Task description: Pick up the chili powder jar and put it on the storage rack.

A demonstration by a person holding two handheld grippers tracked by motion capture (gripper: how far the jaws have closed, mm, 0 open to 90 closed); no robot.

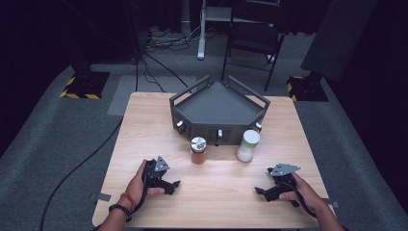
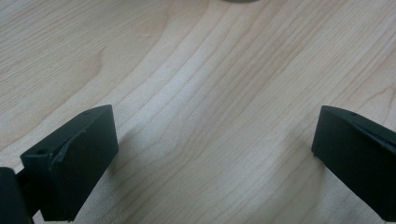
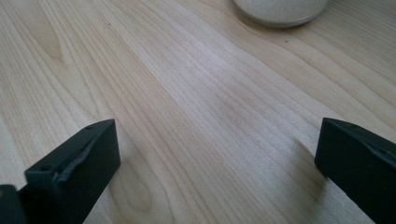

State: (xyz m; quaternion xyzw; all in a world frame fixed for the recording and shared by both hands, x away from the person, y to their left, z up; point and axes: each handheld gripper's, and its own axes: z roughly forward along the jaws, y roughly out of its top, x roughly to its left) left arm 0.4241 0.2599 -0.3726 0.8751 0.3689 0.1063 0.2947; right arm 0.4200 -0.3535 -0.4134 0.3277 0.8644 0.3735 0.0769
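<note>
High view, table: a pale wooden table (image 1: 216, 187) stands on grey carpet, with both of the person's hands resting on its near part.
High view, left gripper: the left gripper (image 1: 174, 185) lies low on the wood at the near left, its jaws spread with nothing between them, pointing toward the middle of the table.
High view, right gripper: the right gripper (image 1: 260, 191) lies at the near right, its jaws also apart and empty, pointing inward toward the other.
High view, jars: an amber jar (image 1: 198, 150) with a silver lid stands upright beyond the left gripper; a white jar (image 1: 248, 146) with a pale green lid stands upright beyond the right gripper. Both are clear of the grippers.
High view, tray: a dark angular tray (image 1: 219, 103) with knobs on its front sits just behind the two jars.
Left gripper view: its two black jaws stand wide over bare wood grain; a sliver of something round shows at the top edge, too little to identify.
Right gripper view: the jaws stand wide over bare wood; the white jar's base (image 3: 280, 10) sits at the top edge, well ahead.
</note>
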